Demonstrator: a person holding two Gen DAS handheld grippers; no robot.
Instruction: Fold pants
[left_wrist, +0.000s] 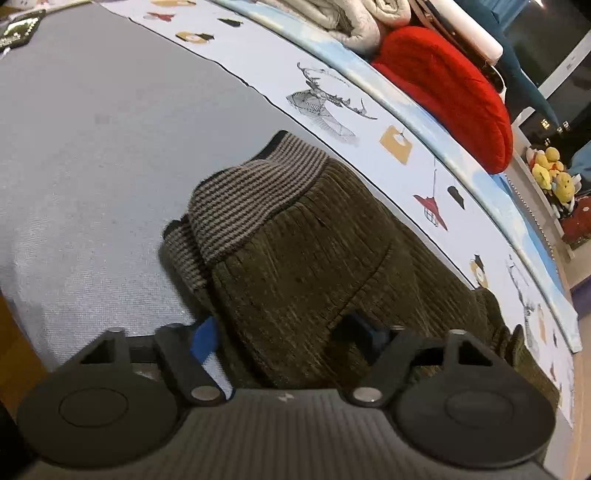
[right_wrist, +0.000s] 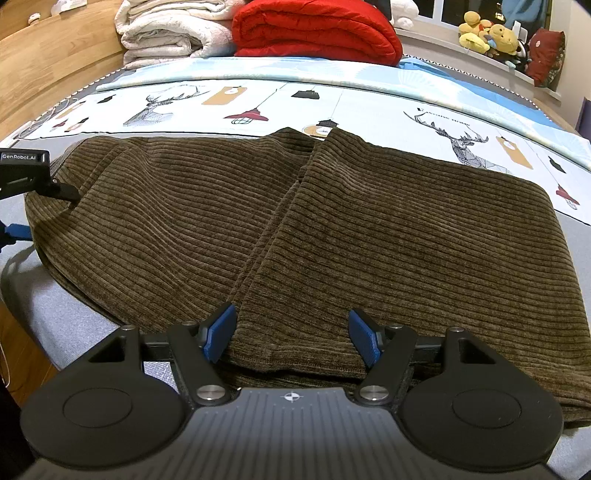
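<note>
Brown corduroy pants (right_wrist: 332, 229) lie folded on the grey bed sheet (right_wrist: 74, 317), legs doubled over. In the left wrist view the pants (left_wrist: 317, 266) show their striped knit waistband (left_wrist: 251, 192) bunched up. My left gripper (left_wrist: 284, 332) is open, its blue pads either side of the pants' waist end, fabric between them. It also shows in the right wrist view (right_wrist: 22, 206) at the pants' left edge. My right gripper (right_wrist: 293, 336) is open, its pads straddling the near edge of the folded legs.
A printed light sheet (right_wrist: 369, 107) with deer and lamps lies behind the pants. A red quilt (right_wrist: 317, 33) and white blankets (right_wrist: 170, 33) are stacked at the back. Plush toys (right_wrist: 487, 33) sit on the sill. The wooden bed edge (right_wrist: 48, 62) runs along the left.
</note>
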